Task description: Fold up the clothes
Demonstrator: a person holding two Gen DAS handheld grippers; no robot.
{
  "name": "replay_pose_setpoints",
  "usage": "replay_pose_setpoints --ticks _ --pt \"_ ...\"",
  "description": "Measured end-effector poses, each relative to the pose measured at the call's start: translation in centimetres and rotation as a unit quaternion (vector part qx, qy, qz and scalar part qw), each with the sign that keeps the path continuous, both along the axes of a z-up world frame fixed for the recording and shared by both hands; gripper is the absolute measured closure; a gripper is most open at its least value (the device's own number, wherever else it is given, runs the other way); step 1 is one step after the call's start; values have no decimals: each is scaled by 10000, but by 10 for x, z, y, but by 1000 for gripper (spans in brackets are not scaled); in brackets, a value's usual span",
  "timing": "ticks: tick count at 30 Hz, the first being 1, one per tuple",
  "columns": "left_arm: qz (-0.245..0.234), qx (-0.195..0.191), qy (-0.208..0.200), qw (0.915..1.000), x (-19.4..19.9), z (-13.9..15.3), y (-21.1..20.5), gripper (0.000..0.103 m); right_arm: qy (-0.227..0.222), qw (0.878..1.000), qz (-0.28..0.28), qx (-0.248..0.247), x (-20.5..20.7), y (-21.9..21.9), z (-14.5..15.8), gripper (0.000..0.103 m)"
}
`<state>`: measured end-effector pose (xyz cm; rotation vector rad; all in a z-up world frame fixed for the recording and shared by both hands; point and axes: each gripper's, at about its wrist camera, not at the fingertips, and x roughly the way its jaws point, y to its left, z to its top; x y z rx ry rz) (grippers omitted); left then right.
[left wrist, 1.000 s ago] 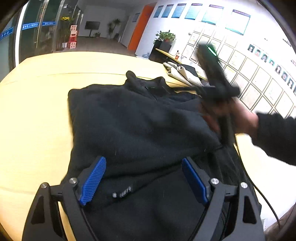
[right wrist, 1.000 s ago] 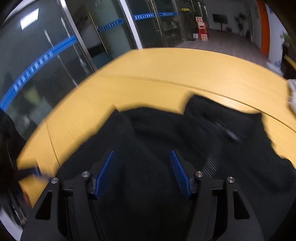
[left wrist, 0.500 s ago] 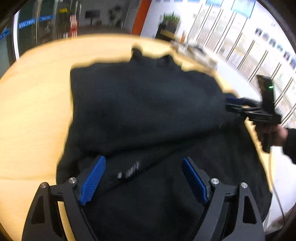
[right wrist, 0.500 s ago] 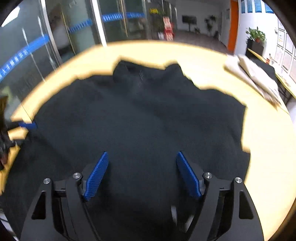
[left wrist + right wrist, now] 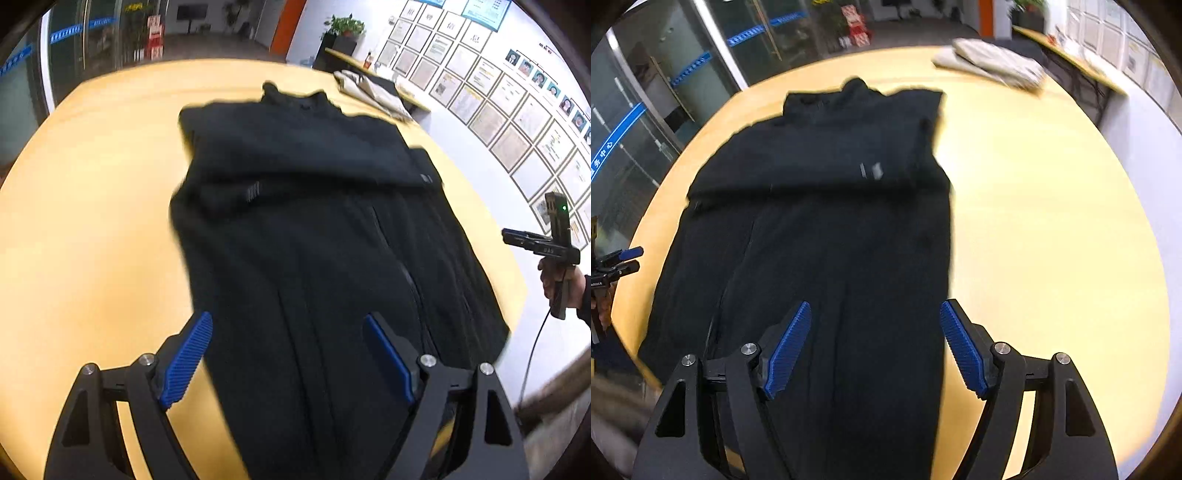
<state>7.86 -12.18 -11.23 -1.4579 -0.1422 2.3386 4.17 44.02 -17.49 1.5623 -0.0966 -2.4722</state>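
The black jacket (image 5: 325, 236) lay flat on the yellow table (image 5: 92, 221), under and beyond both grippers. The left gripper (image 5: 291, 358) and right gripper (image 5: 875, 347) hung spread wide and empty; half a second before they were lower and closer. Sleeves crossed the chest toward twelve o'clock, so I judged the bottom fold came next.

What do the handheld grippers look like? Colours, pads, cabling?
Left gripper and right gripper: black angular frames, silver screw heads, ribbed blue pads on the fingers. The left-wrist view shows the right unit's pistol handle, a green LED, a trailing black cable, and a dark sleeve.
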Motion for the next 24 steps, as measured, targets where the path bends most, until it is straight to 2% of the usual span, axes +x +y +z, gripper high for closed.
replay_pose_setpoints --ticks 3,5,8,10,14,18,20,24 --pt "31 13 -297 9996 39 3 -8 16 -262 9995 -184 49 41 11 2 27" --pt "20 11 -357 9994 52 -1 -4 16 -386 9991 -166 69 56 11 -5 27" --pt "166 32 -462 9988 67 -12 0 16 -528 9985 -133 40 64 5 -22 27" --pt "345 43 -487 9982 76 -9 0 18 -523 9985 -79 -120 66 2 -22 27" --pt "751 -1 -52 9972 101 31 -7 18 -121 9991 295 -262 78 7 16 27" --pt "1061 -290 68 9939 131 60 -18 18 6 9981 479 -397 93 30 44 27" --pt "1170 -402 50 9923 147 67 -19 18 -64 9974 604 -396 100 36 42 27" --pt "1381 -637 -52 9884 182 76 -27 18 -383 9959 689 -454 105 40 11 27"
